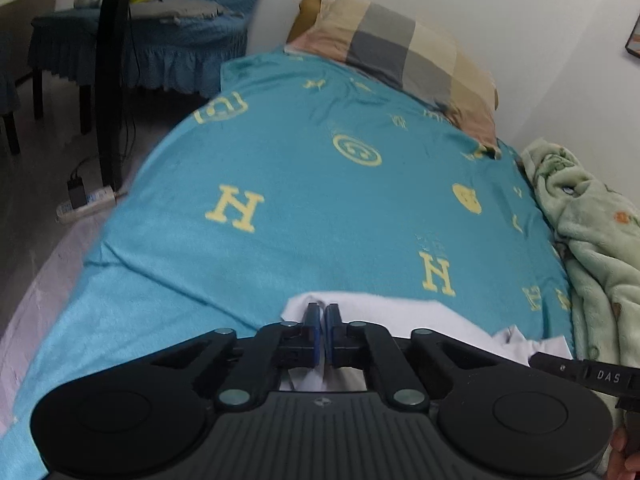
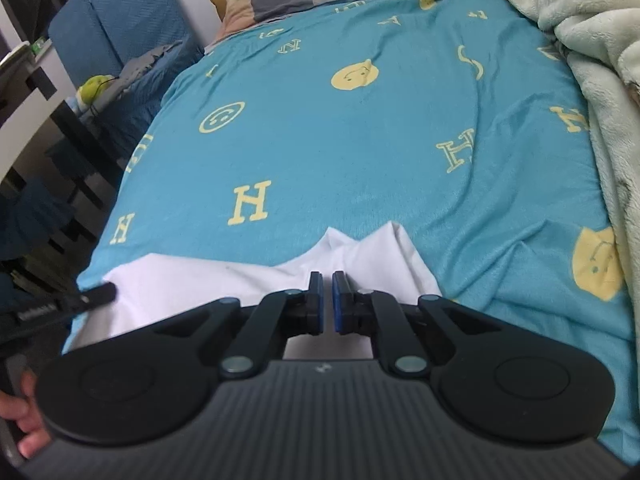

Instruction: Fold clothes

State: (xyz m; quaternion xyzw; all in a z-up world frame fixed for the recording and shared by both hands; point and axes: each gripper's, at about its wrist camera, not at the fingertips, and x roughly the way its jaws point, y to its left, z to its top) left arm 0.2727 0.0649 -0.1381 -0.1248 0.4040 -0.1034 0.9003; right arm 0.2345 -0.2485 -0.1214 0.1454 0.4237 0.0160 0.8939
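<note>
We see the white garment lying crosswise on the bed, under both hand-held grippers: left pinched nearly closed, seemingly on cloth; right slightly parted.

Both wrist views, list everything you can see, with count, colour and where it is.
White garment: one, white, near edge of bed under both grippers.
Bedsheet: one, teal with yellow letters and faces, covering bed.
Pillow: one, checked grey, beige, pink, head of bed.
Fleece blanket: one, pale green, bunched along the bed's right side.
Chairs: blue covers, left of bed; count unclear.
Power strip: one, white, on floor.
Left gripper: black, blue pads, jaws nearly closed over garment.
Right gripper: same, narrow gap.
</note>
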